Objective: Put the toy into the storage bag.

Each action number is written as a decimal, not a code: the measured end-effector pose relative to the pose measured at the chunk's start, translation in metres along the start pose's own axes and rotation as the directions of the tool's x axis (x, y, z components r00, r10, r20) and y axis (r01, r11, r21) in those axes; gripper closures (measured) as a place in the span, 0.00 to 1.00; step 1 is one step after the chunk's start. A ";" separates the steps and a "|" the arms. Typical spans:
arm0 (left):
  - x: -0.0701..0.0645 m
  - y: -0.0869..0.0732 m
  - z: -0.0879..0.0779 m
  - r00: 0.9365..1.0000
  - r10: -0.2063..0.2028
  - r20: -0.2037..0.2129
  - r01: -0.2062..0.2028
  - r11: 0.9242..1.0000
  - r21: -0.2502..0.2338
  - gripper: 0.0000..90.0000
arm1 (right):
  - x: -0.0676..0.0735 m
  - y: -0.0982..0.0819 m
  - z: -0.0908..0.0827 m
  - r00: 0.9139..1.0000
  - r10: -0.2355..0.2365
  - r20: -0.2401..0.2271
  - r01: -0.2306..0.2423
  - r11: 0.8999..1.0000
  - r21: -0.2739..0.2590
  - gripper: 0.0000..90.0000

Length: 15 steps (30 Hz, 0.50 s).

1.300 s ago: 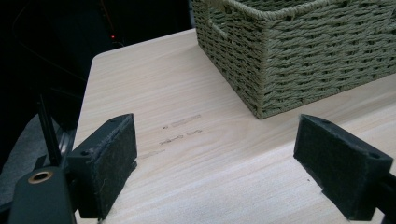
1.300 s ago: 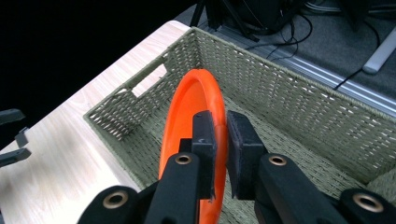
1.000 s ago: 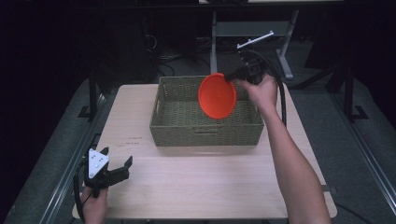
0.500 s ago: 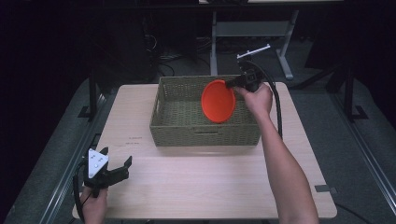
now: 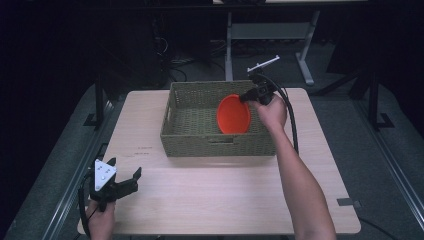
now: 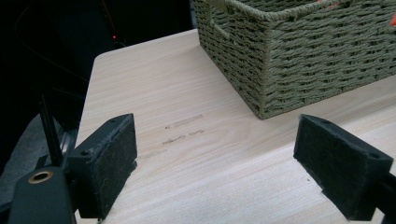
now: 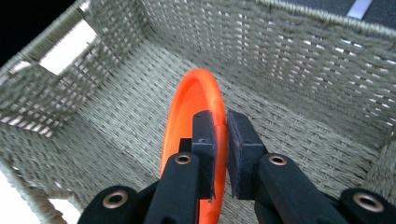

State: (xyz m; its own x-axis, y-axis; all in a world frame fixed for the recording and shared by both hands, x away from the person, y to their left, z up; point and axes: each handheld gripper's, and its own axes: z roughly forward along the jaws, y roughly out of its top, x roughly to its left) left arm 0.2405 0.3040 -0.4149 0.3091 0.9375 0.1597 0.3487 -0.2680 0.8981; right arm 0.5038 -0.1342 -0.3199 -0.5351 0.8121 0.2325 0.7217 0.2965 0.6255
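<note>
— Holding what, exactly, that right gripper (image 7: 219, 154)?

— An orange plate (image 5: 233, 114), pinched by its rim between both pads. It hangs on edge inside the woven basket (image 5: 170, 131), toward the 3 o'clock end, above the floor.

— So which step is this?

— Placing, I'd judge. Next it likely needs lowering and tipping flat before the jaws let go.

— Which way does it face?

— In the high view, its round face shows toward 6 o'clock, tilted up; being a disc, it has no long axis.

— And the left gripper (image 5: 120, 182)?

— At the table's (image 5: 210, 195) 7 o'clock corner, jaws spread wide, gripping nothing.
</note>
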 end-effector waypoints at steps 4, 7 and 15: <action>0.000 0.000 0.000 1.000 -0.003 -0.001 0.003 1.000 -0.003 0.14 | 0.001 -0.002 0.007 1.000 -0.015 0.009 0.015 1.000 0.020 0.91; 0.000 0.000 0.000 1.000 -0.003 -0.001 0.003 1.000 -0.001 0.14 | 0.003 -0.004 0.010 1.000 -0.022 0.003 0.022 0.999 0.026 0.91; 0.000 0.000 0.000 1.000 -0.002 -0.001 0.002 1.000 -0.002 0.14 | 0.004 -0.006 0.019 0.998 -0.048 0.036 0.046 0.996 0.076 0.91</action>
State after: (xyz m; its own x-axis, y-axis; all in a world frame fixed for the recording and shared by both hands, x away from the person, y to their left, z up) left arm 0.2404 0.3040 -0.4150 0.3071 0.9384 0.1581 0.3480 -0.2654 0.8992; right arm 0.5058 -0.1230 -0.3371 -0.5534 0.8142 0.1753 0.7279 0.3705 0.5770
